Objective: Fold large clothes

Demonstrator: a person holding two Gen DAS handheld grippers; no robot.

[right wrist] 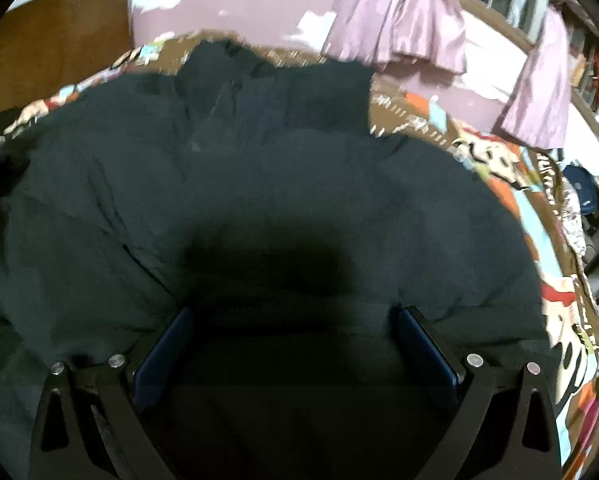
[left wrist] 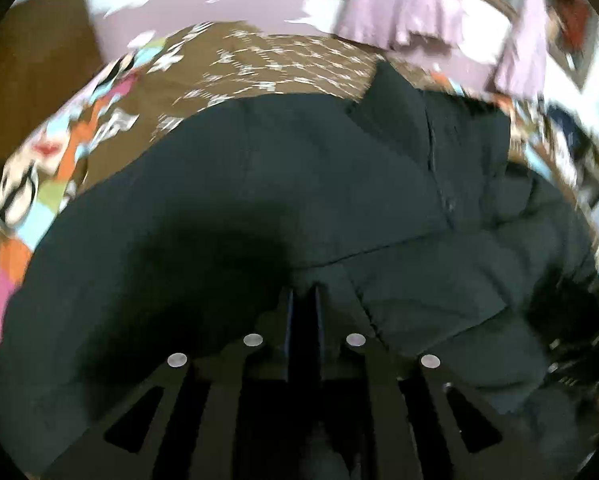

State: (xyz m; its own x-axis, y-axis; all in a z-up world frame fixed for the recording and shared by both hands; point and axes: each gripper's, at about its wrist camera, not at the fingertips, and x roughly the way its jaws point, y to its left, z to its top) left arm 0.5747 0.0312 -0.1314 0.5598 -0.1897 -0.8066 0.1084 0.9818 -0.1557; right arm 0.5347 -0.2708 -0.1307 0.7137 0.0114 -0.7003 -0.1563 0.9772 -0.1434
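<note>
The jacket [left wrist: 299, 184] is dark, nearly black with a green cast, thick and puffy, and it fills most of both my views. It lies spread on the bedspread [left wrist: 259, 60], rumpled rather than flat. In the left wrist view a seam or edge runs across it, and a flap stands up on the far side of the jacket, toward the curtains. In the right wrist view the jacket [right wrist: 259, 184] has a bunched part at its far edge. Both views are blurred, so finer detail of the cloth is lost.

My left gripper [left wrist: 303, 300] has its jaws drawn nearly together, with a dark fold of the jacket between them; I take it as clenched on the cloth. My right gripper [right wrist: 295, 320] has its jaws spread wide, released, with the jacket lying between and beneath the blue pads [right wrist: 419, 336].

The bedspread [right wrist: 499, 168] is brown with white marks and a border of orange, pink, pale blue and cream patches; it shows around the jacket's far and side edges. Beyond the jacket stands a mauve wall [right wrist: 219, 12] with white patches, and mauve curtains [right wrist: 403, 16] hang tied back. Left of the curtains is a brown wooden panel [right wrist: 59, 40].
</note>
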